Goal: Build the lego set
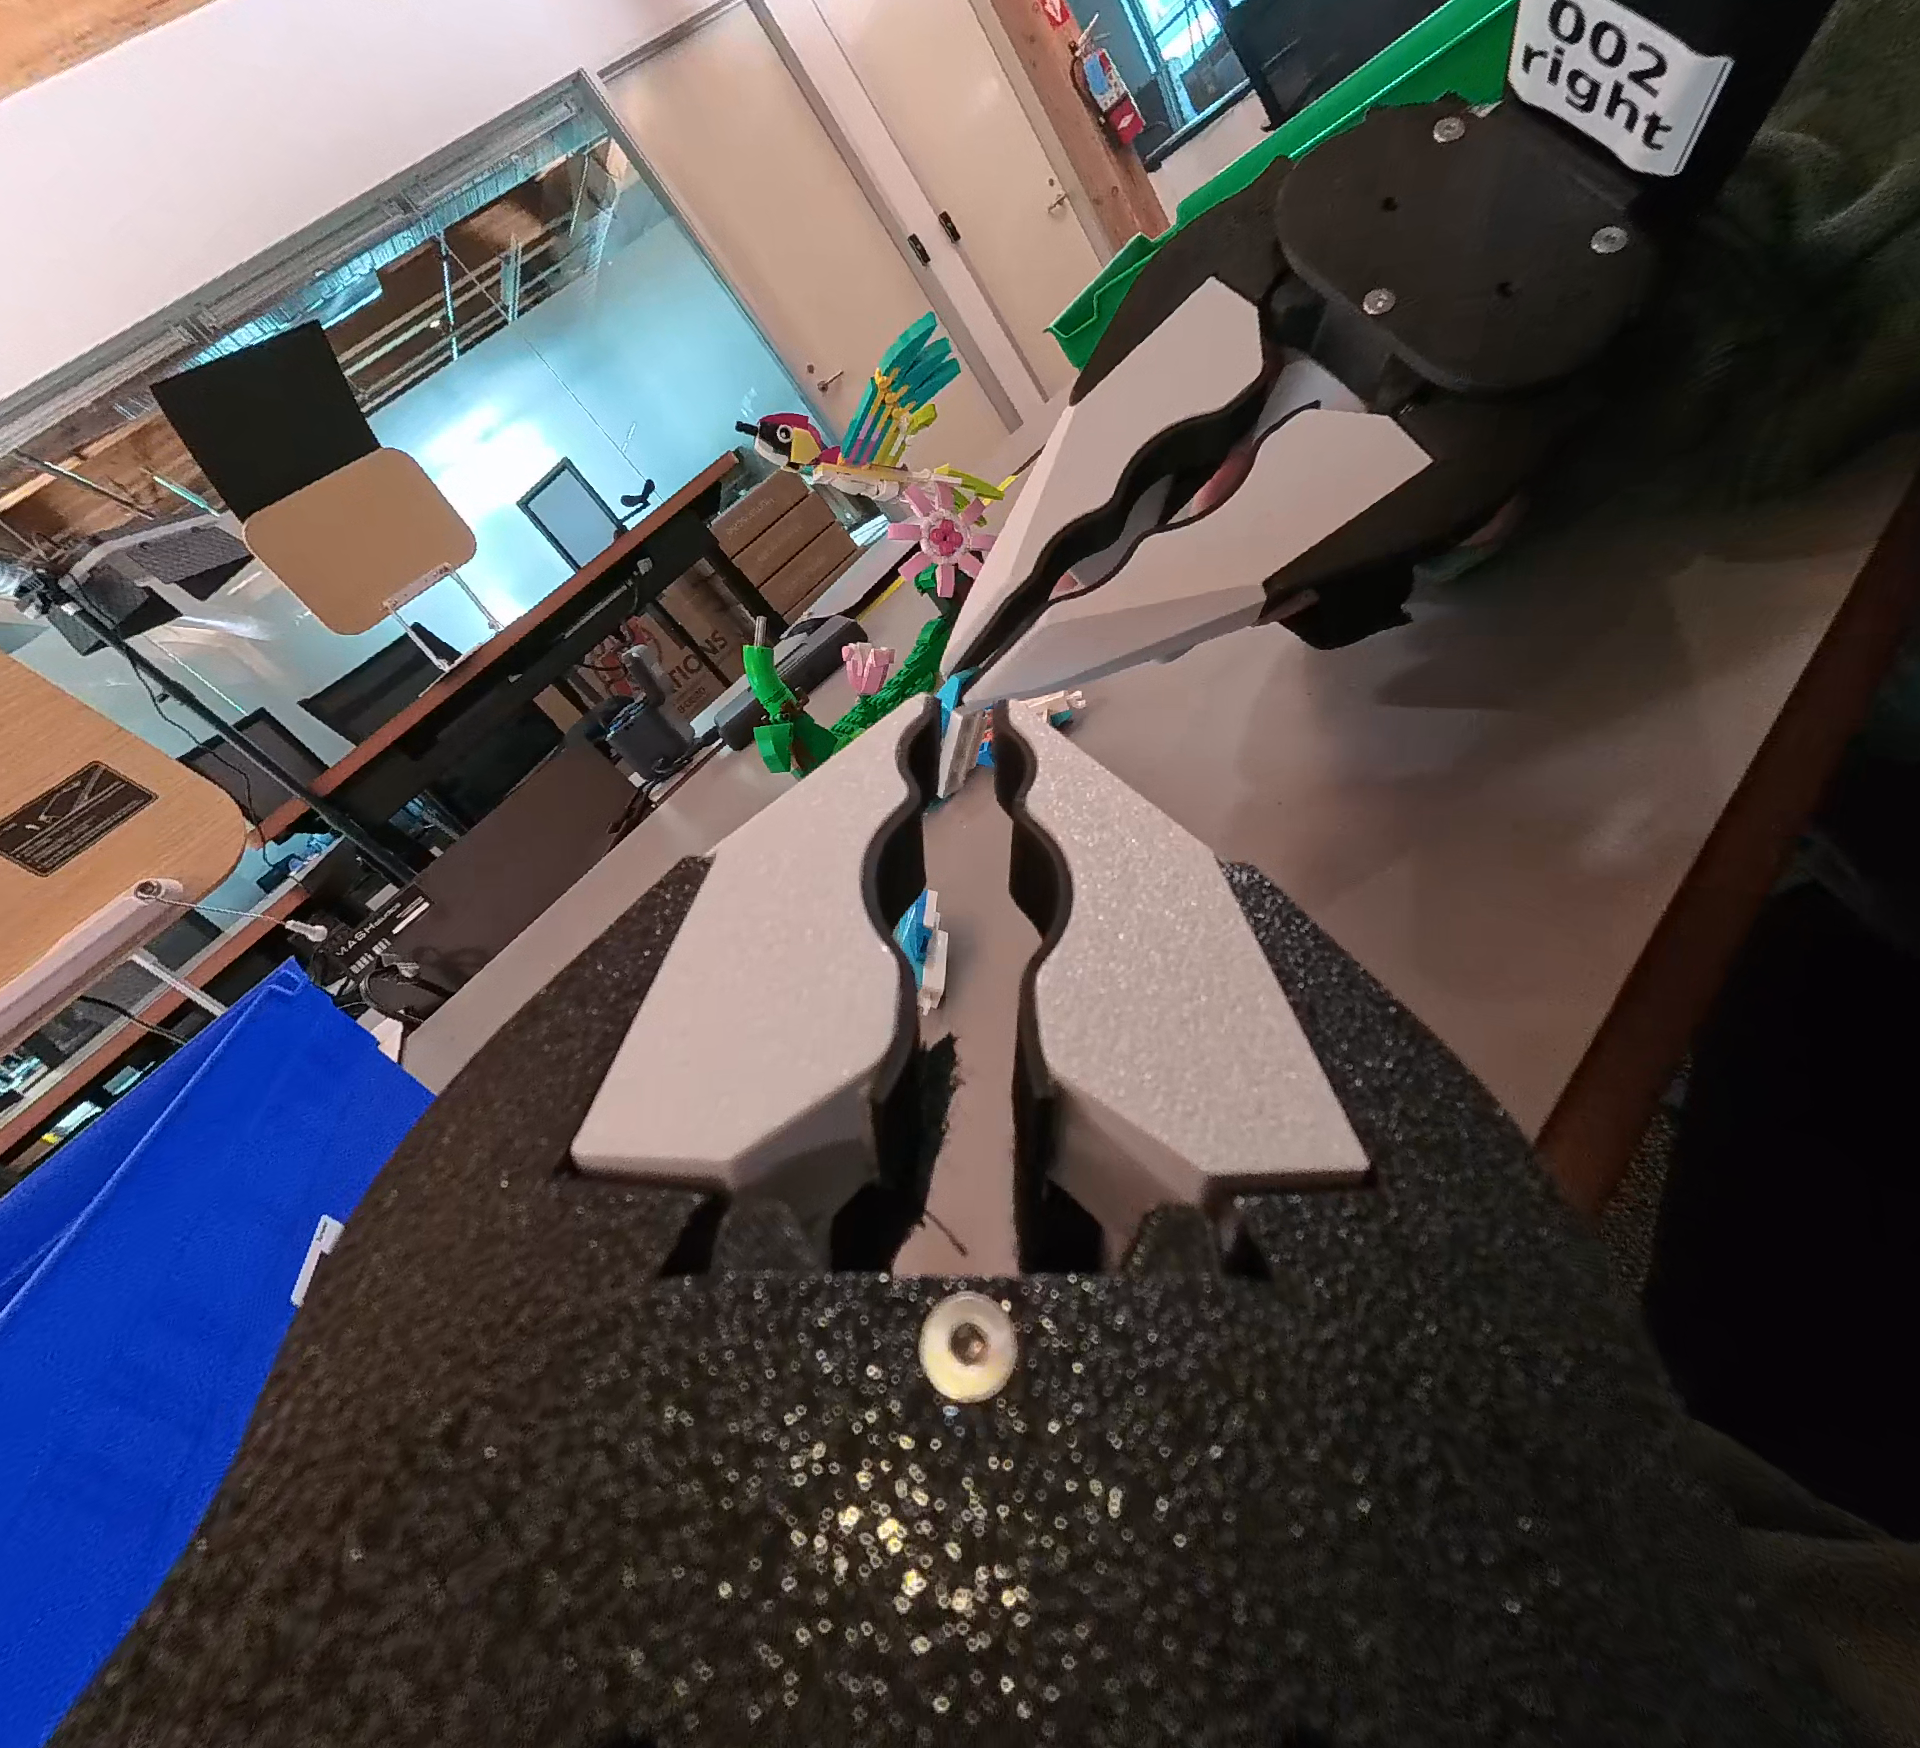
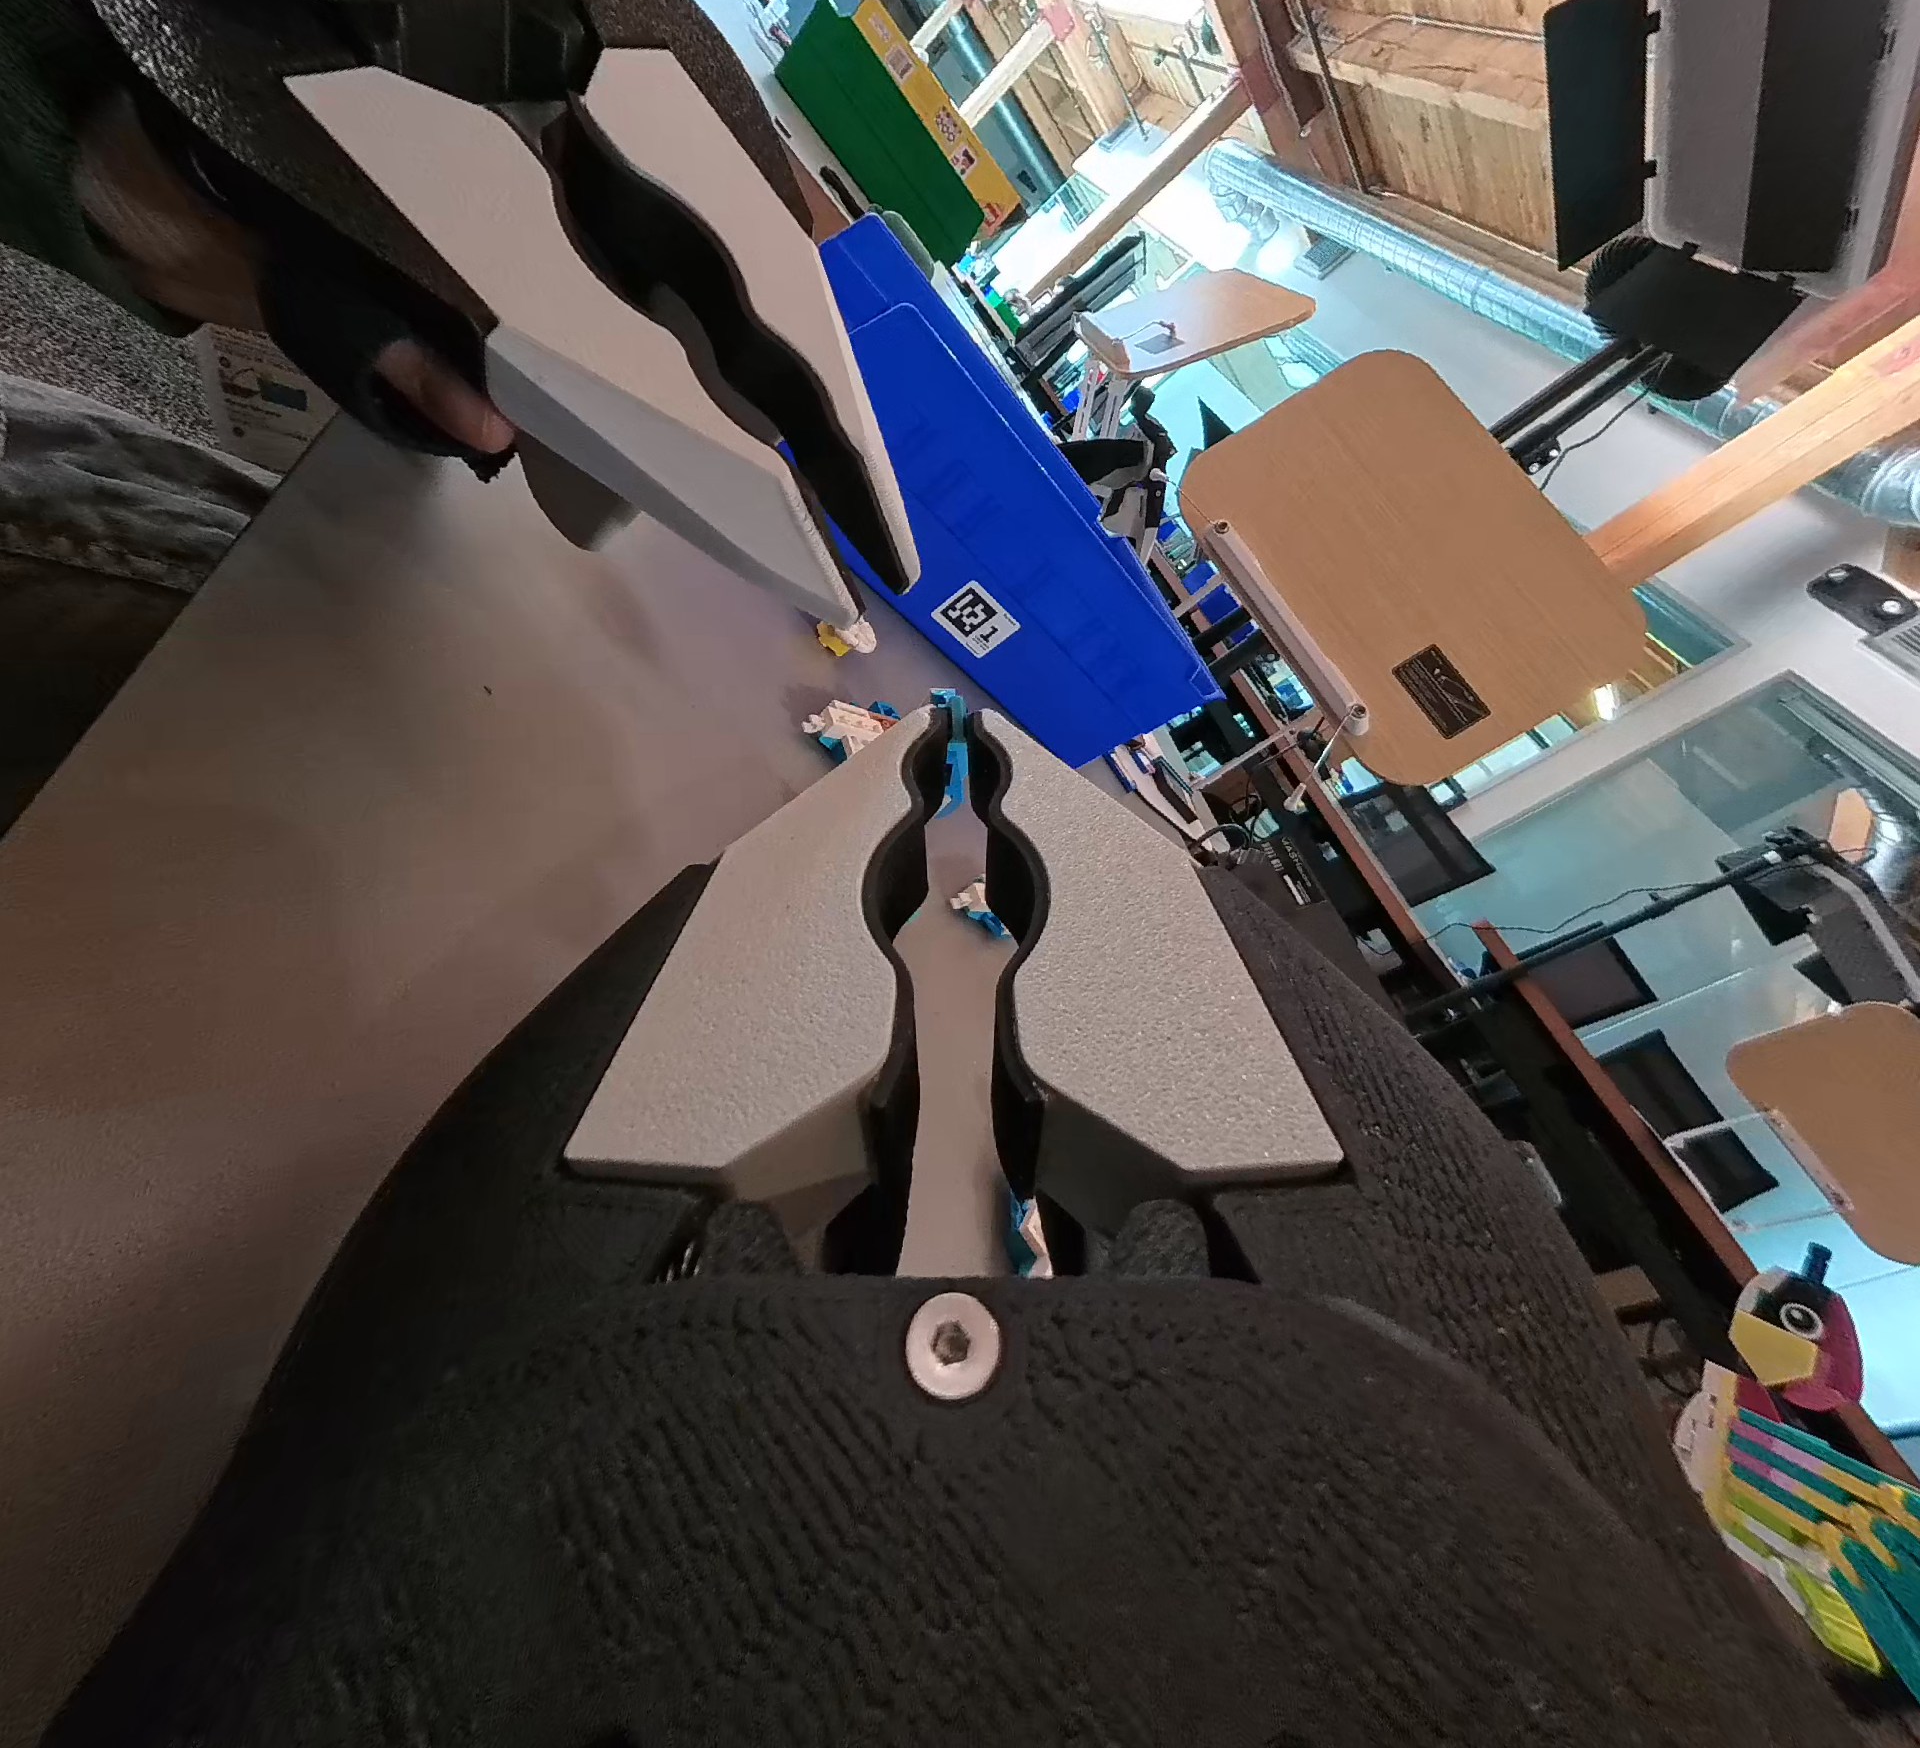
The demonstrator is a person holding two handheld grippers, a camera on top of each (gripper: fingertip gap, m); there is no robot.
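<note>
My left gripper (image 1: 966, 719) is shut on a small white and blue brick piece (image 1: 961, 755) at its tips, low over the grey table (image 1: 1403, 815). My right gripper (image 2: 951, 719) is shut on a blue brick piece (image 2: 950, 758). In the left wrist view the right gripper (image 1: 971, 675) comes in from the upper right, its tips almost touching the left gripper's tips. In the right wrist view the left gripper (image 2: 868, 602) comes down from the upper left, with a small white piece (image 2: 854, 633) at its tip. A gloved hand (image 2: 416, 379) holds it.
Loose white and blue bricks (image 2: 847, 727) lie on the table (image 2: 312, 763) near both tips. A brick bird and flower model (image 1: 831, 462) stands behind. There is a blue bin (image 2: 997, 493) on one side, a green bin (image 1: 1351, 109) on the other. The table edge (image 1: 1714, 867) runs close by. My two grippers' fingertips are within a few centimetres of each other.
</note>
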